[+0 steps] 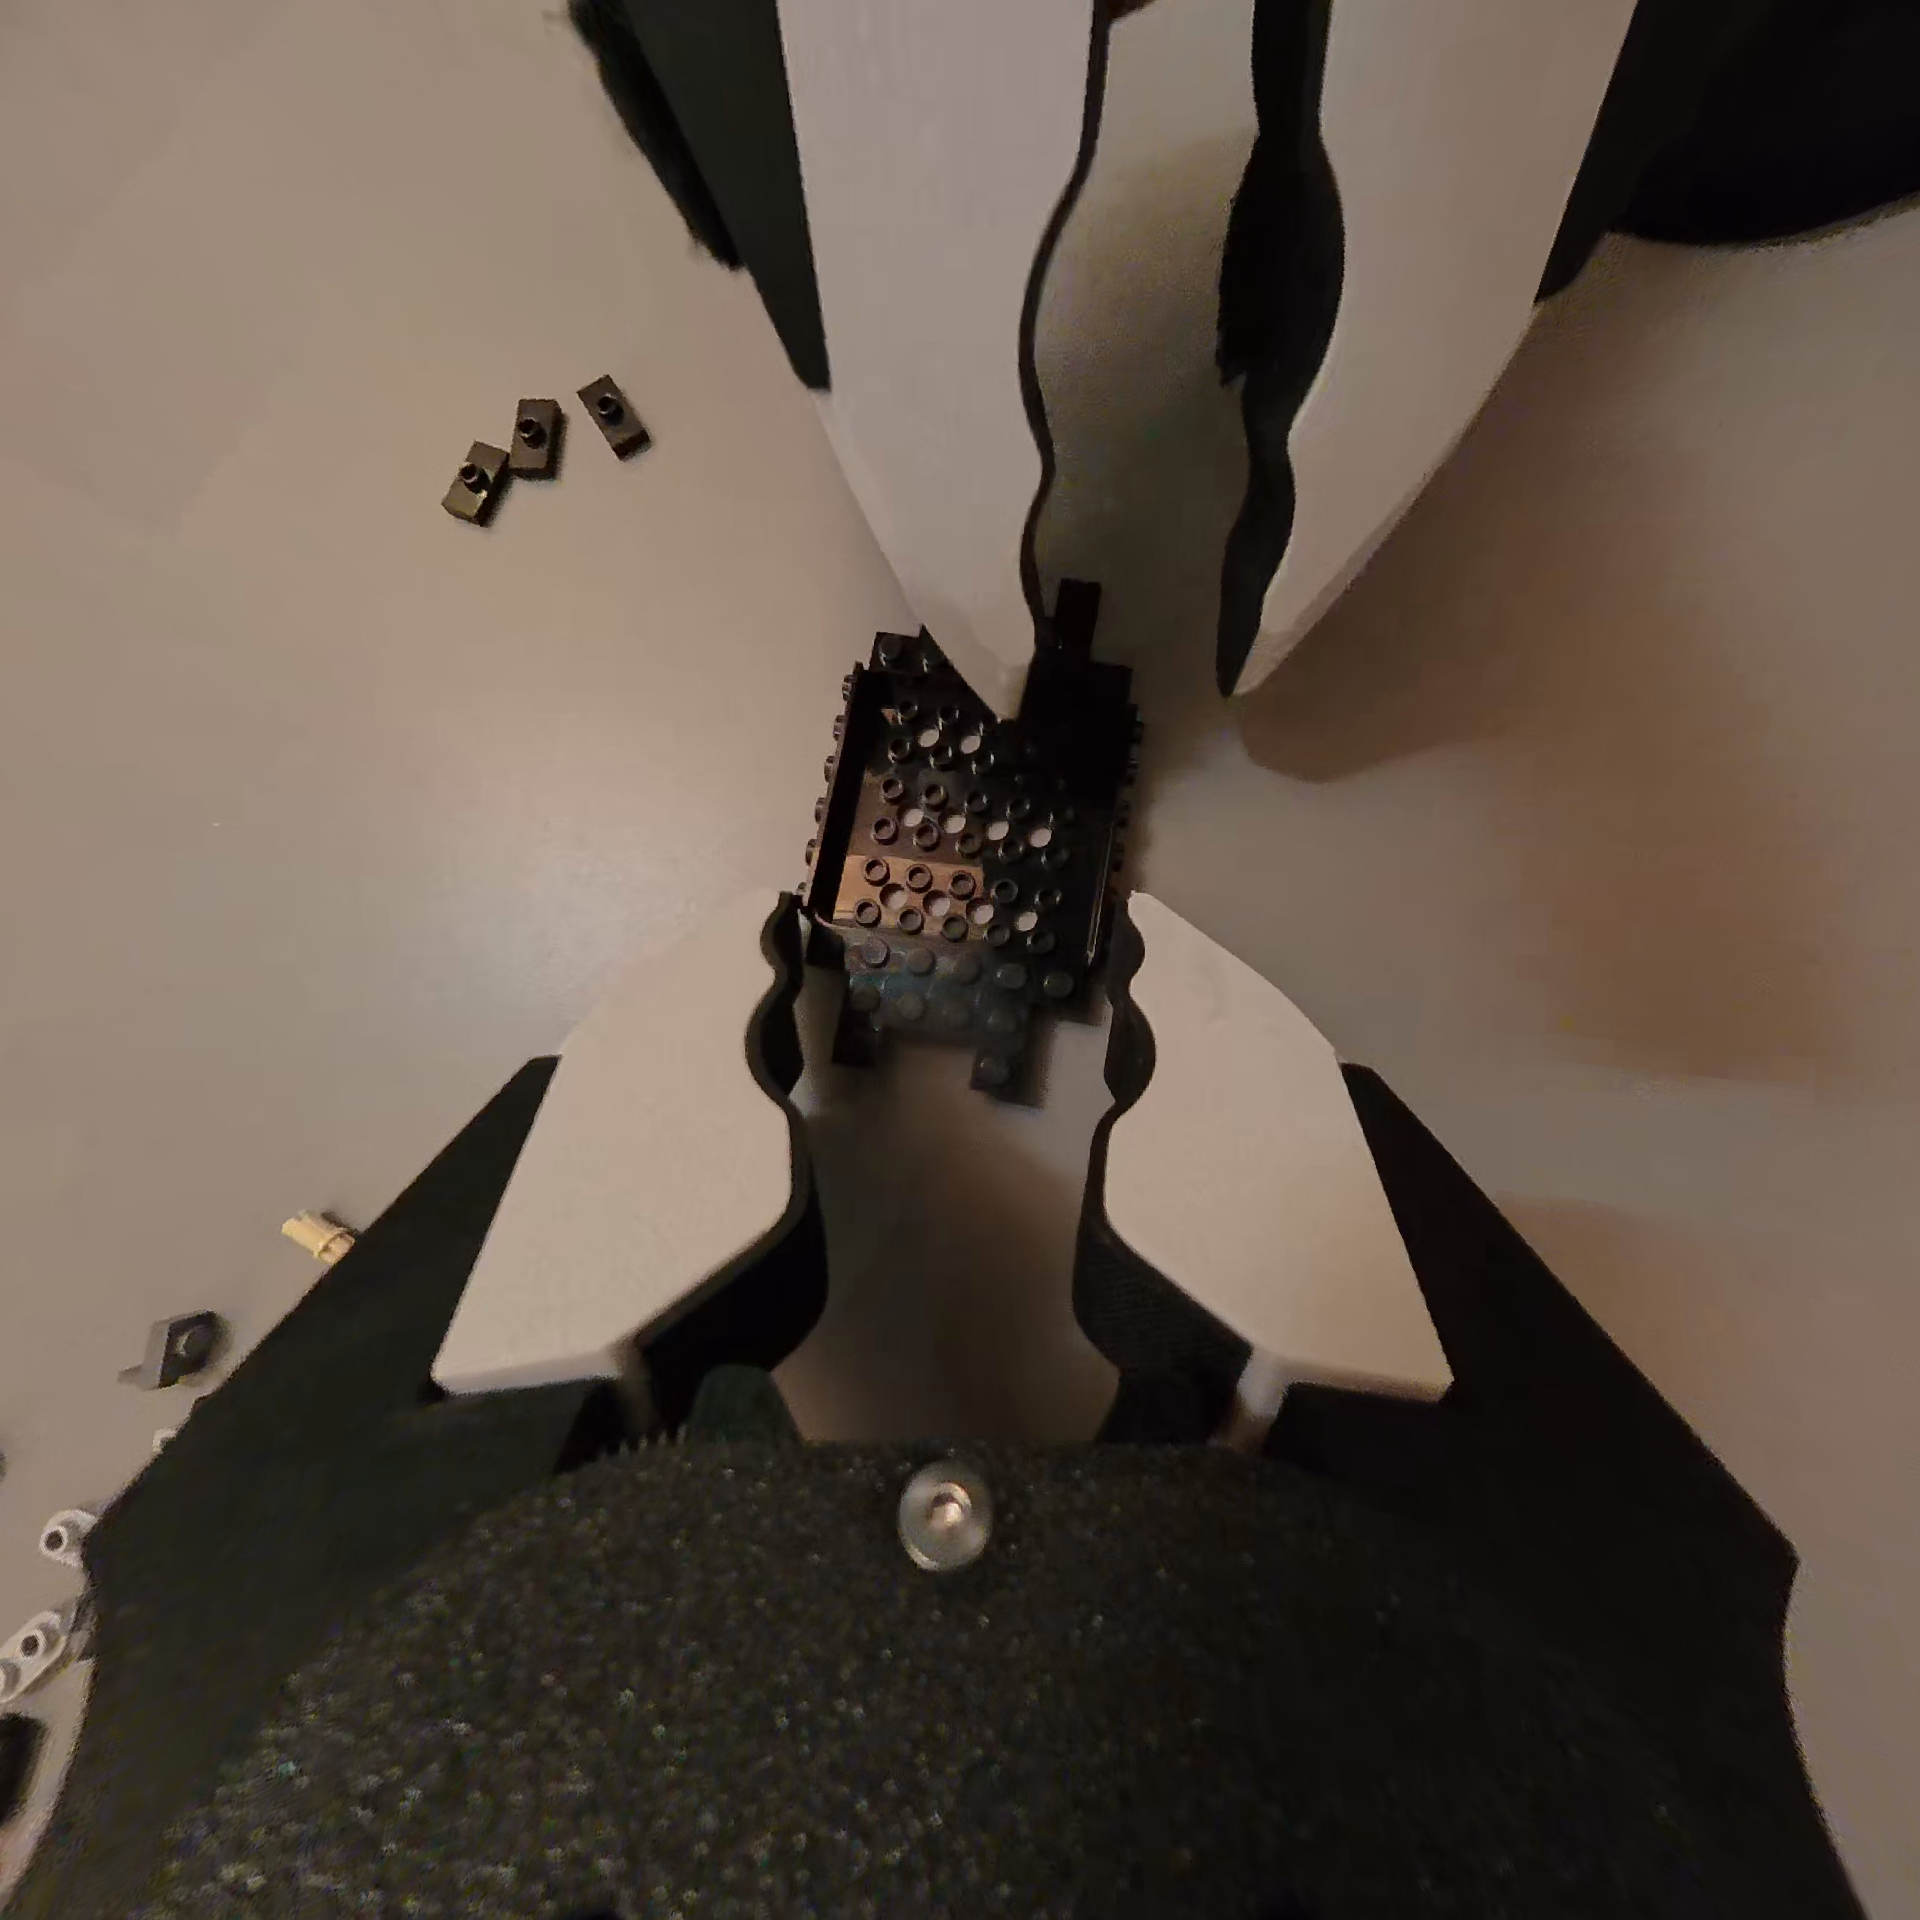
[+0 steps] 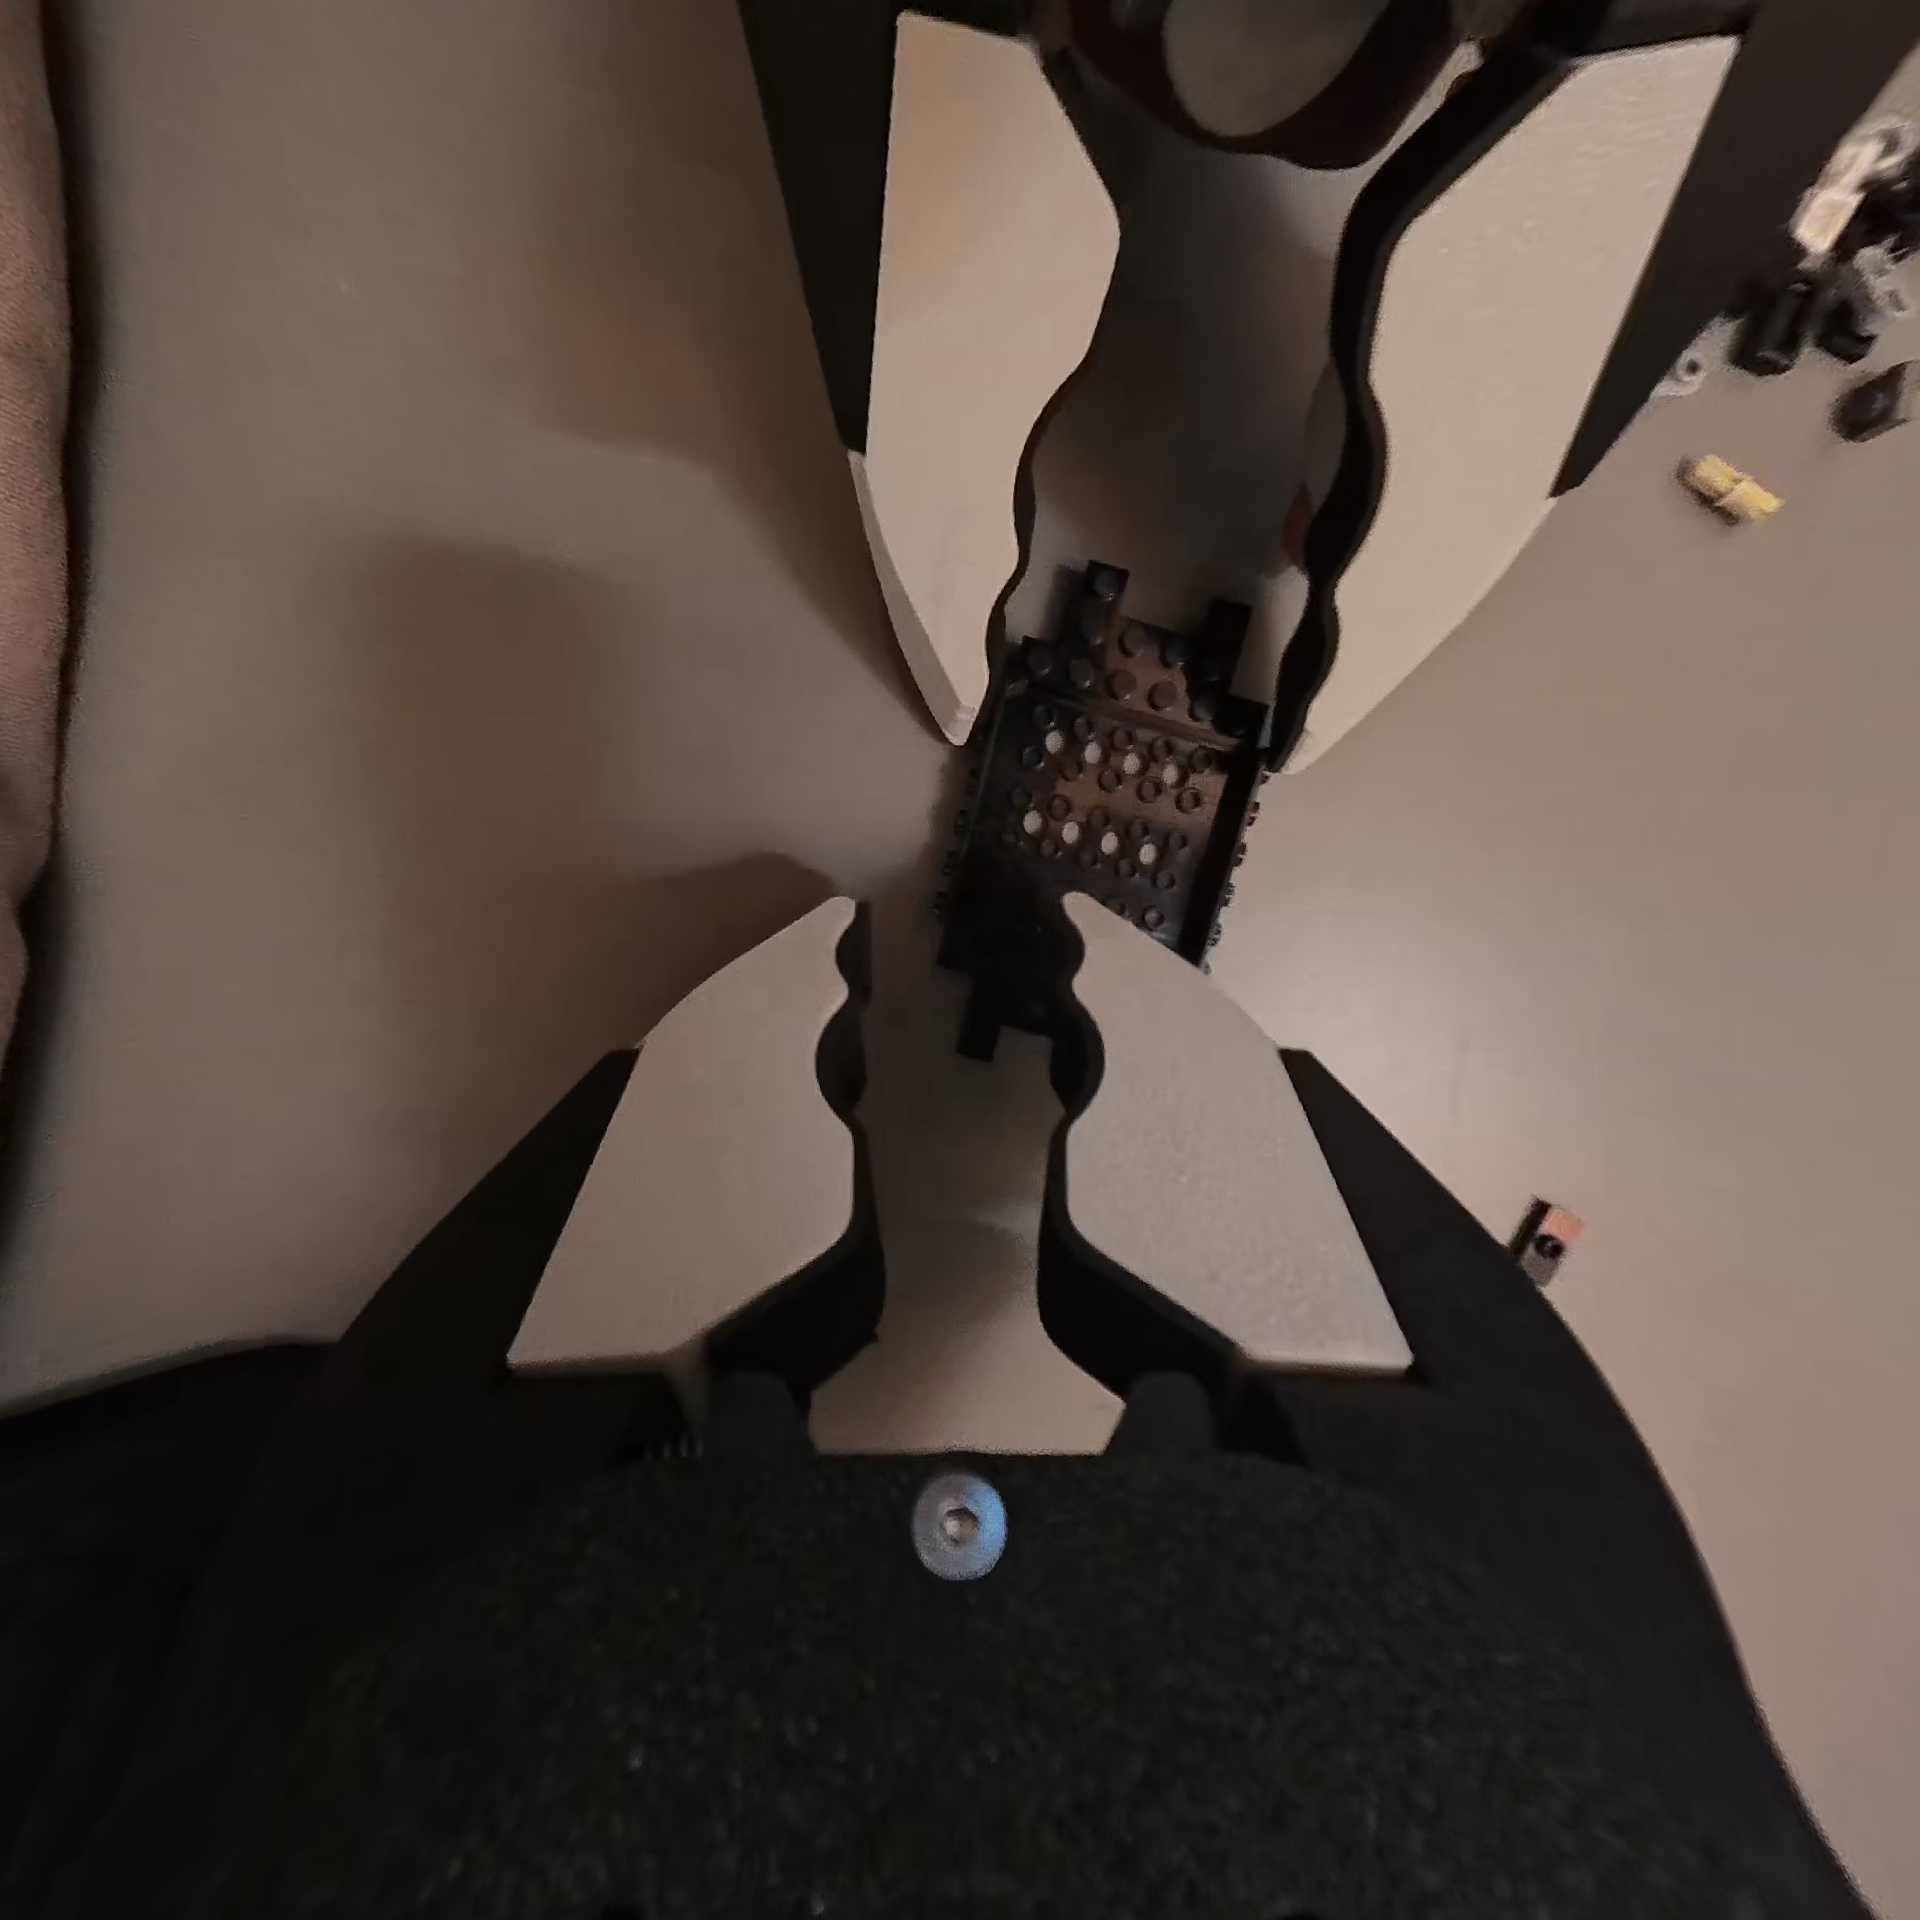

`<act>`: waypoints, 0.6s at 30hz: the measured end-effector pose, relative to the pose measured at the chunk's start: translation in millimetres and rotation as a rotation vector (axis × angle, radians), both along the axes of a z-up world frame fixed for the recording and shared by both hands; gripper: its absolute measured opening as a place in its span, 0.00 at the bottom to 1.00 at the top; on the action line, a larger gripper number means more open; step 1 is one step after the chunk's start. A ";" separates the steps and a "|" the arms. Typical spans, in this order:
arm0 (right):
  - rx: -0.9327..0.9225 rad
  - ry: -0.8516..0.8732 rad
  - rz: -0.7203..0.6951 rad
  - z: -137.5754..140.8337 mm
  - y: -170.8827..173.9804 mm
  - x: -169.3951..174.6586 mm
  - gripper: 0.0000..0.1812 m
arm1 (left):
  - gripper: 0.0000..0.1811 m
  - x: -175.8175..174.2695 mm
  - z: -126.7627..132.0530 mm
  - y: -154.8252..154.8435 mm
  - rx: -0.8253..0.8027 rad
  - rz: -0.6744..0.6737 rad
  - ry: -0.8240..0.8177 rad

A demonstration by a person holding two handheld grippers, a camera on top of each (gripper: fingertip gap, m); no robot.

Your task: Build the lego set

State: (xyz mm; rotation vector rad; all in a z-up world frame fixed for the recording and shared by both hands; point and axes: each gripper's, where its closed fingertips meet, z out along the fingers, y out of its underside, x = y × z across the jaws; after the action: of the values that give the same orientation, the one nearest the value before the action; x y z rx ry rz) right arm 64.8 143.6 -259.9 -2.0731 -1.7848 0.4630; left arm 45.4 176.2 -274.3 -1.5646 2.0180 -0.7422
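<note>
A black studded Lego chassis [image 1: 966,831] with raised side walls lies on the white table [image 1: 312,831]. My left gripper [image 1: 961,914] is shut on its near end, one finger on each side wall. My right gripper [image 1: 1122,675] comes in from the opposite side, open. One of its fingers [image 1: 977,582] rests against a small black piece [image 1: 1070,644] at the chassis's far end; the other stands clear. In the right wrist view the chassis [image 2: 1112,790] lies between the left gripper [image 2: 1127,743] beyond and my right gripper [image 2: 964,914], with the small black piece [image 2: 992,1003] in the gap.
Three small black plates [image 1: 540,436] lie to the far left. A tan pin [image 1: 317,1236], a grey piece [image 1: 177,1345] and light grey pieces [image 1: 52,1538] lie near left. In the right view a pile of parts [image 2: 1829,312], the tan pin [image 2: 1730,488] and a small dark piece [image 2: 1548,1236] lie right. One gripper's finger ends stand about 5 cm off the other's.
</note>
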 end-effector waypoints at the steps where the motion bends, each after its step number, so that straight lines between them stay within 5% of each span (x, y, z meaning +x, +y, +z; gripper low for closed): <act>1: 0.016 0.011 0.000 1.9 0.4 -0.1 0.17 | 0.31 -0.3 -0.8 0.0 0.003 -0.002 0.003; 18: 0.011 -0.032 0.035 -11.5 -6.1 -4.3 0.20 | 0.31 -1.0 -0.7 1.4 0.031 0.002 0.011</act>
State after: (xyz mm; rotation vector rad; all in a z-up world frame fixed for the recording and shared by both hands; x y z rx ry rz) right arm 60.5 137.4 -271.4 -2.0558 -1.8408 0.4306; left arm 44.4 177.7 -274.9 -1.5559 2.0261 -0.7001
